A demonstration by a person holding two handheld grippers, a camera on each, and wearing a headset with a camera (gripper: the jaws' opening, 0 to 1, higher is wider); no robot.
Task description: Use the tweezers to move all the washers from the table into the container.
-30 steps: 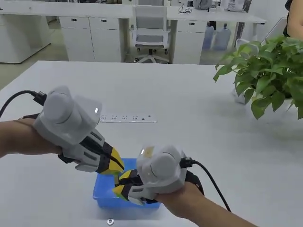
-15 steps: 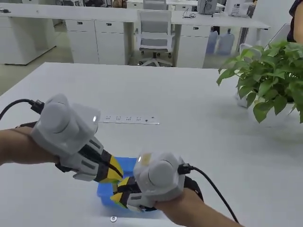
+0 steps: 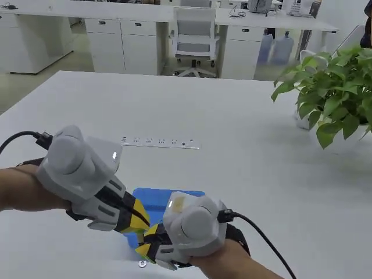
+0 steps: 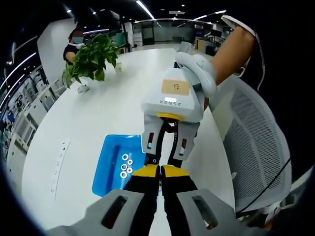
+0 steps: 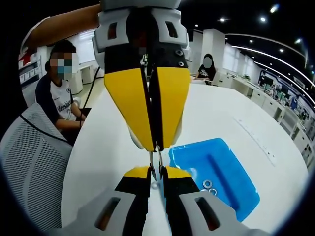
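So the loose steel washer (image 3: 142, 263) is lying flat, hole up, on the white table (image 3: 244, 157), just off the near-left corner of the shallow blue plastic container (image 3: 174, 197). In the right gripper view the washer (image 5: 155, 185) sits right under the tips of the thin silver metal tweezers (image 5: 151, 164). I can't tell if they're actually touching it.

The tweezers' two prongs look a little spread and aren't pinching anything. The grey left gripper with yellow jaw tips (image 5: 155, 146) is clamped onto the upper part of the tweezers. The matching right gripper (image 5: 156, 173) has its jaws drawn in close on either side of the prongs, down near the tips.

Compared with a second ago (the headset moved a bit too, so ignore the overall shift): both grippers (image 3: 138, 220) (image 3: 144, 244) were over the front of the container. Now they've come back off its near edge, over the washer, and more of the blue floor shows behind them. The washer itself hasn't moved.

The tweezers' long axis runs in line with the left gripper's jaws, with the tips aimed down at the table. A few washers (image 4: 126, 164) are already clustered inside the container (image 4: 106, 162).
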